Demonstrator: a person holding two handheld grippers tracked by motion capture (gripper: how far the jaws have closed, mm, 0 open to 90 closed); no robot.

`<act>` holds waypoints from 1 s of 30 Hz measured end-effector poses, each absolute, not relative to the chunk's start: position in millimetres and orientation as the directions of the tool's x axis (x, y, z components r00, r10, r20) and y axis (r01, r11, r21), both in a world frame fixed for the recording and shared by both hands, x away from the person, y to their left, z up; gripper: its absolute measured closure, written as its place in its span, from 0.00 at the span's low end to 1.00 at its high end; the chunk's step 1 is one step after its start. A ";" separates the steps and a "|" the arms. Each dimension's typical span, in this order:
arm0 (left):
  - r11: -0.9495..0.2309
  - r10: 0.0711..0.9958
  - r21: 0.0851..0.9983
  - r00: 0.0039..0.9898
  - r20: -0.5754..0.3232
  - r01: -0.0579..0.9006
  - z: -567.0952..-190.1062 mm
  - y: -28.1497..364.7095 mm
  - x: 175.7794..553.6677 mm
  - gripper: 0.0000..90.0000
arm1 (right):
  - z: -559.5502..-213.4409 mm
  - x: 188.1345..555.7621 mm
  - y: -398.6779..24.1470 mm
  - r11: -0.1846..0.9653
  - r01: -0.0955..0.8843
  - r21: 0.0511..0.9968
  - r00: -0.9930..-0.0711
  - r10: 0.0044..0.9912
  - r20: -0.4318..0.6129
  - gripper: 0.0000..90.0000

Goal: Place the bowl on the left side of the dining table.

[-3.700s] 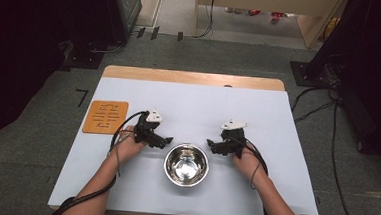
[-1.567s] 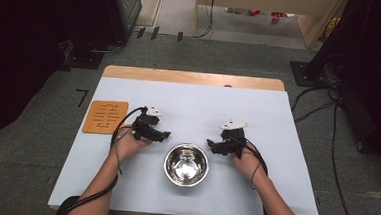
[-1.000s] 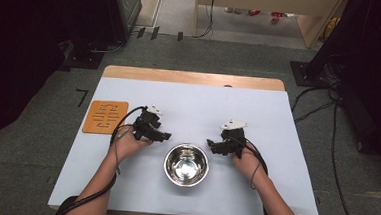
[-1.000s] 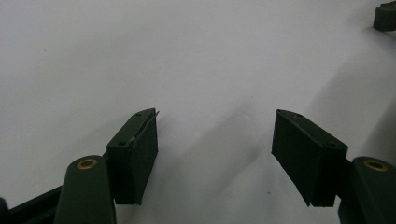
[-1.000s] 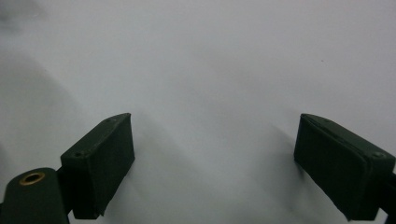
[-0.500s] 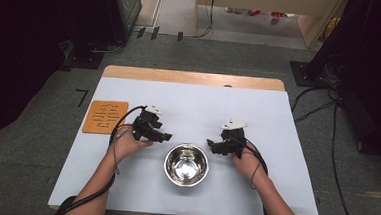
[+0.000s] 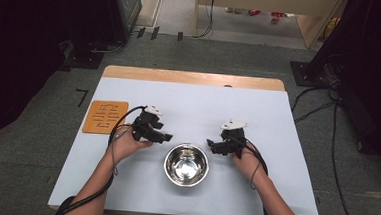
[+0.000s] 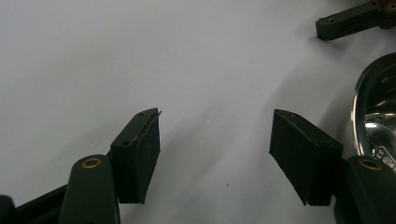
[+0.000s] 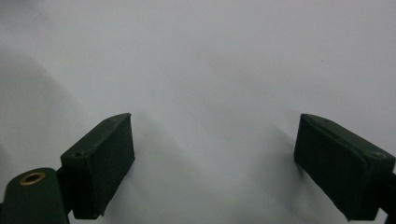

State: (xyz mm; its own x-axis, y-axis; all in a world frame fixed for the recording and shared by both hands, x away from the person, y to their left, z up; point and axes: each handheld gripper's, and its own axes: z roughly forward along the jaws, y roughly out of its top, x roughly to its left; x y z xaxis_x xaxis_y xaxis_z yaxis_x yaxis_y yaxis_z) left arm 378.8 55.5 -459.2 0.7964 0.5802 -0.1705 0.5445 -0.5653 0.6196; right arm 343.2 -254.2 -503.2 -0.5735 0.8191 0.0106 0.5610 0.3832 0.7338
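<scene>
pale blue-white tabletop point(image 7: 194, 102) on a wooden table, grey floor around it; background past the far edge is dark, with cables and stands hard to make out.

hidden / cut off: in the left gripper view the steel bowl point(image 8: 376, 116) is cropped by the right frame edge, only part of its rim and shiny inner wall visible. a black jaw tip of the other gripper enters at the top right corner, the rest cut off. the person's upper arms leave the high view at the bottom edge. markings on the orange board point(image 7: 105, 116) at the table's left edge are too small to read.

containers: steel bowl point(image 7: 186, 164) sits upright between the two grippers, nearer the person than both sets of fingertips, touching neither. inside shows reflections and nothing else.

left gripper point(image 8: 215, 144): fingers spread, bare tabletop between them; jaws have just been closing slightly. bowl lies just beyond the right-hand finger point(image 8: 303, 156).

right gripper point(image 9: 212, 161): fingers spread wide over bare tabletop.
</scene>
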 end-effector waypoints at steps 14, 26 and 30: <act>-0.566 0.548 0.634 0.815 -0.188 0.527 -450.7 50.9 371.4 0.40 | -503.2 343.2 -254.2 0.384 0.561 0.734 -0.574 0.819 0.010 0.13; -0.568 0.536 0.639 0.822 -0.191 0.519 -447.1 47.5 367.7 0.42 | -503.2 343.2 -254.3 0.384 0.560 0.734 -0.574 0.819 0.010 0.13; -0.565 0.533 0.642 0.823 -0.196 0.519 -445.6 45.9 366.1 0.43 | -503.1 343.1 -254.2 0.384 0.561 0.733 -0.574 0.819 0.010 0.13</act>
